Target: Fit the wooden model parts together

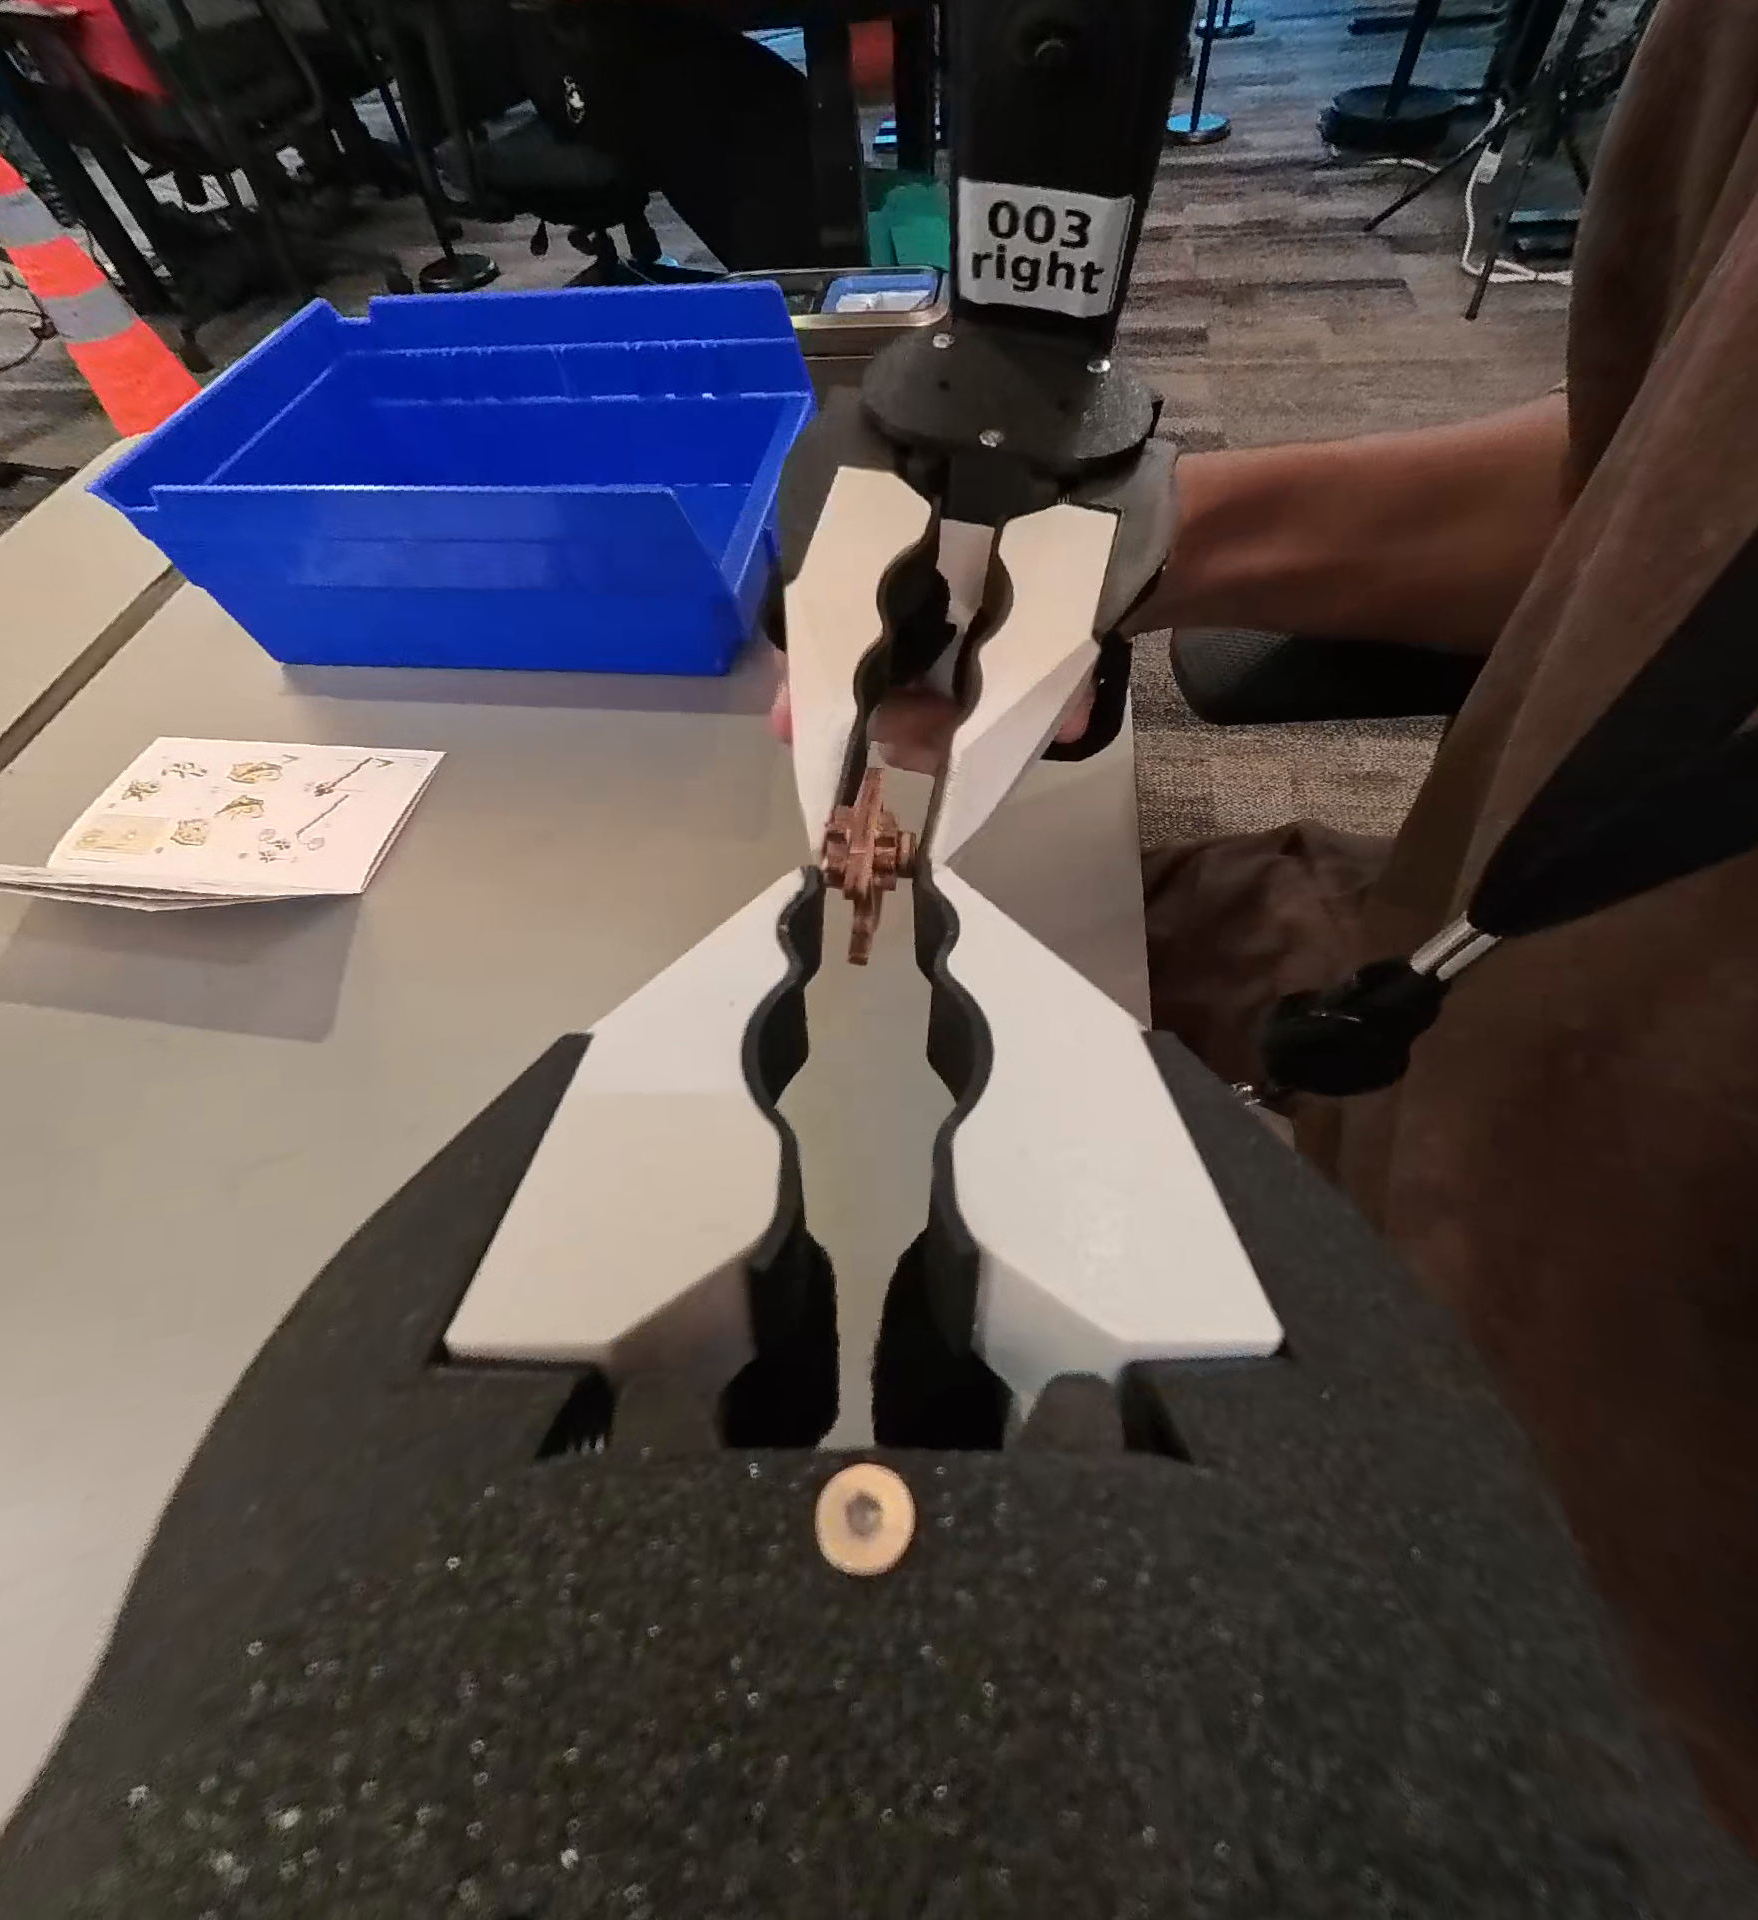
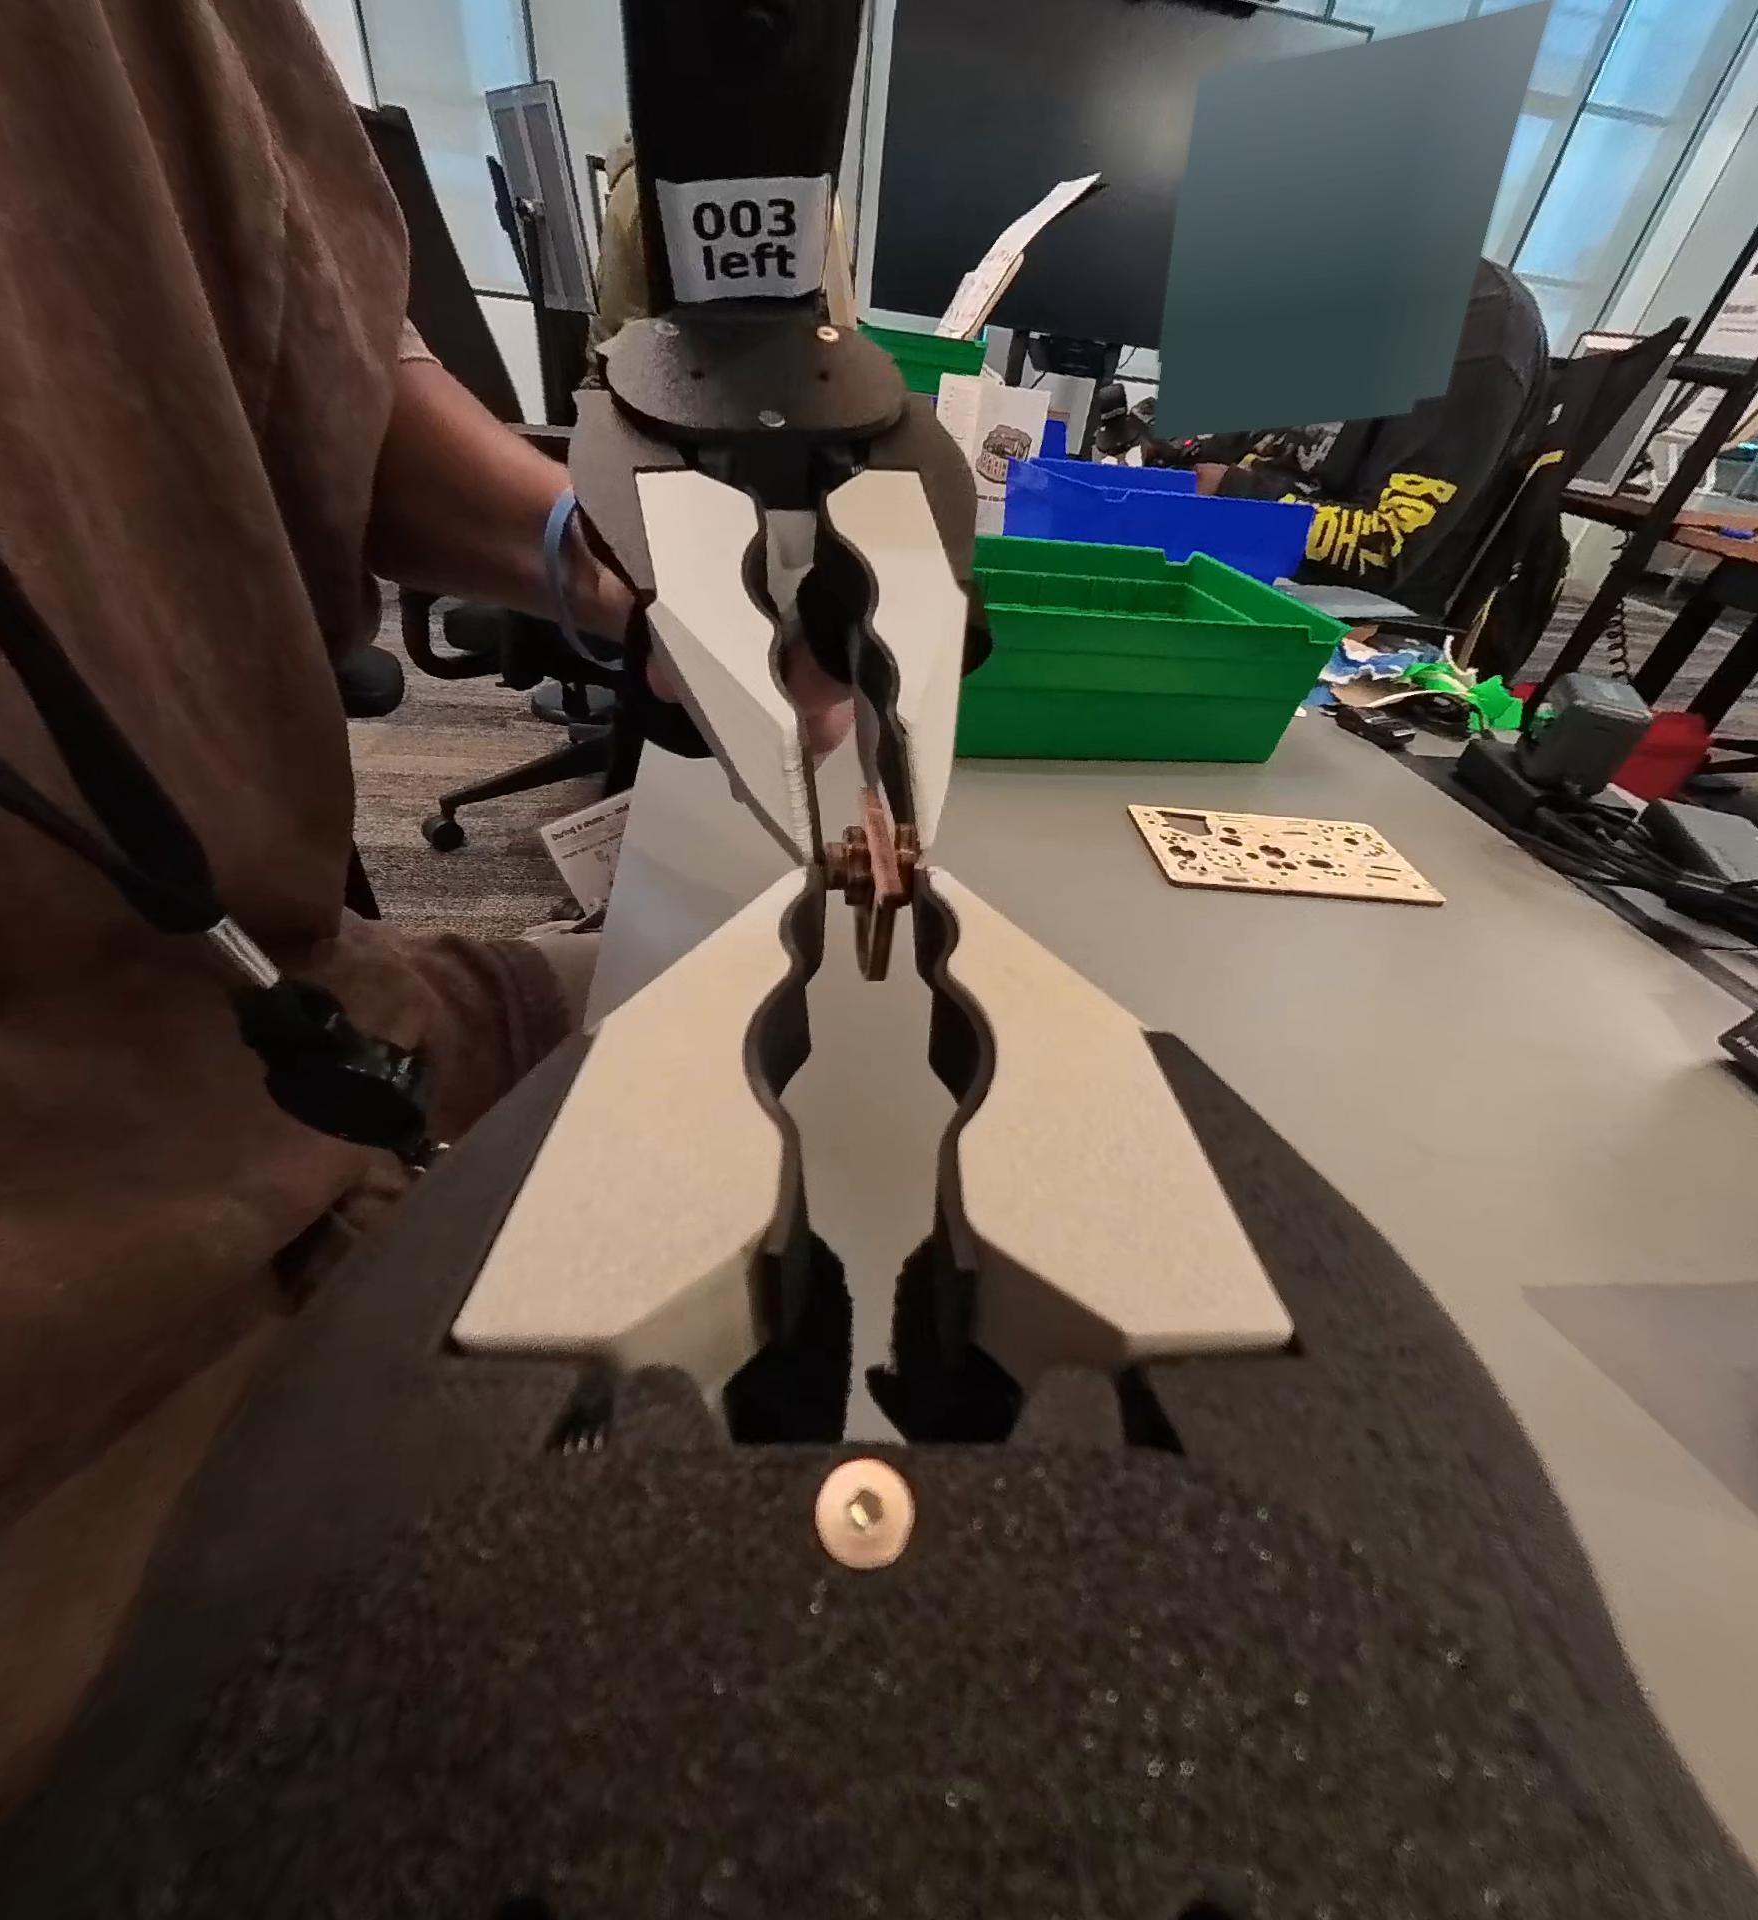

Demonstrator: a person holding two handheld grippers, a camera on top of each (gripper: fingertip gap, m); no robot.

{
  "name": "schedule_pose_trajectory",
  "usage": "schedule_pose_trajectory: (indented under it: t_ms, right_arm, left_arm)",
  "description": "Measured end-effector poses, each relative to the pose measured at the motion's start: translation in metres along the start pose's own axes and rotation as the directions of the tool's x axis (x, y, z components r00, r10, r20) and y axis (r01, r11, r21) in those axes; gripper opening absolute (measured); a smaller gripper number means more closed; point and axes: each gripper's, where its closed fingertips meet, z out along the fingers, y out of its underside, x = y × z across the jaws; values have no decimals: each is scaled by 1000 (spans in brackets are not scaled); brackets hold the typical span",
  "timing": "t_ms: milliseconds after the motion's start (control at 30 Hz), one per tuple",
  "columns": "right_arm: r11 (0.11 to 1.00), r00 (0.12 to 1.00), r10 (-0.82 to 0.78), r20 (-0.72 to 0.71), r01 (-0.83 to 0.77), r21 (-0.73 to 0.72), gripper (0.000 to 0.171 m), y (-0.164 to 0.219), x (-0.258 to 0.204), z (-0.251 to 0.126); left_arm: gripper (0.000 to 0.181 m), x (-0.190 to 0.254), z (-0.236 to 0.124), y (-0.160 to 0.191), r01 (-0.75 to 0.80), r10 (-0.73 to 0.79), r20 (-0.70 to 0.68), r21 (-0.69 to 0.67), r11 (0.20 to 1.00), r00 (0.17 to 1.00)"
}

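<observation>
Meeting tip to tip above the table (image 1: 231, 1143): left gripper (image 1: 862, 878) and right gripper (image 2: 867, 881), each clamped on the wooden model (image 1: 864, 854), long axis running along both pairs of fingers, neither nearer.

Brown wooden model parts (image 1: 862, 862); glossy blue plastic bin (image 1: 480, 499); matt table (image 1: 231, 1091).
</observation>
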Motion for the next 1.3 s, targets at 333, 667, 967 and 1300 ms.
schedule_pose_trajectory:
  t_ms: [333,667,967,1300]
  right_arm:
    - [999,997,49,60,-49,-12,16,0,-6,0]
    - [998,995,63,80,-60,-34,16,4,-9,2]
    - [997,995,67,71,-64,-38,16,3,-9,4]
    - [997,992,54,111,-48,-55,16,5,-15,3]
  left_arm:
    - [14,6,-1,-1,-4,5,-41,13,1000,999]
    - [13,8,-1,3,-36,36,-21,6,999,999]
    - [8,10,-3,3,-40,40,-27,17,999,999]
    - [17,10,-6,2,9,-8,-64,13,1000,998]
